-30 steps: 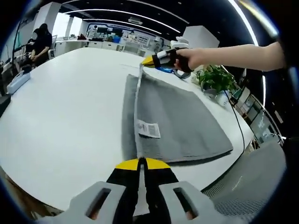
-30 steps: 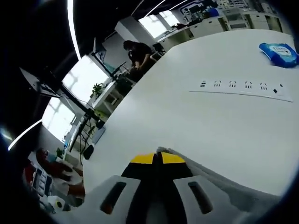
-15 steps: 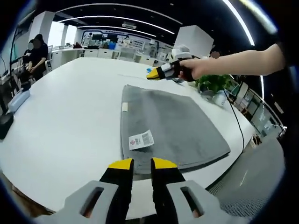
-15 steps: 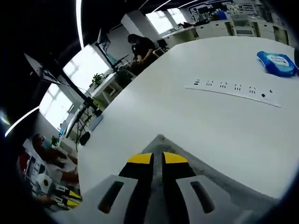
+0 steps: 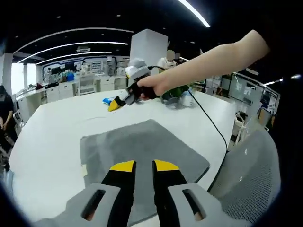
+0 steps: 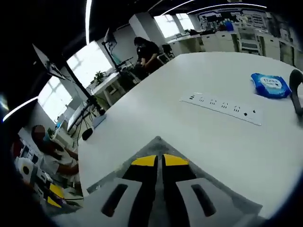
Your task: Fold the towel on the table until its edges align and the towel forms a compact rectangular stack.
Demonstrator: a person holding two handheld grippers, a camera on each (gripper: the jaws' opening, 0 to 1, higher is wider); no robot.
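White table [image 5: 52,127], one, large and rounded — it carries everything. On it one grey towel [image 5: 142,151], lying flat as a folded rectangle, nothing gripping it. In the left gripper view its long axis runs across the frame from near-left to far-right, with a far corner pointing away toward the right gripper; a small pale label tab sits on its left edge.

Key relation: the towel lies directly ahead of and under the left gripper [image 5: 139,165], whose jaws stand a narrow gap apart with nothing between them, hovering over the near edge. The right gripper [image 5: 115,105], held in a person's hand [image 5: 154,86], hangs above the table beyond the towel's far corner, clear of the cloth. Its tips read as close together; in the right gripper view there is a thin slit between them and nothing held. Judgement: the left gripper is nearer the towel's near edge, the right nearer the far corner, so any further fold across the long axis would want both coming down on one short end.

Smaller things — one white power strip [image 6: 220,105], well apart from the towel; one blue wipes packet [image 6: 270,85] past it; one potted plant [image 5: 175,94] behind the arm.

People in the background, two at least, seated at desks.
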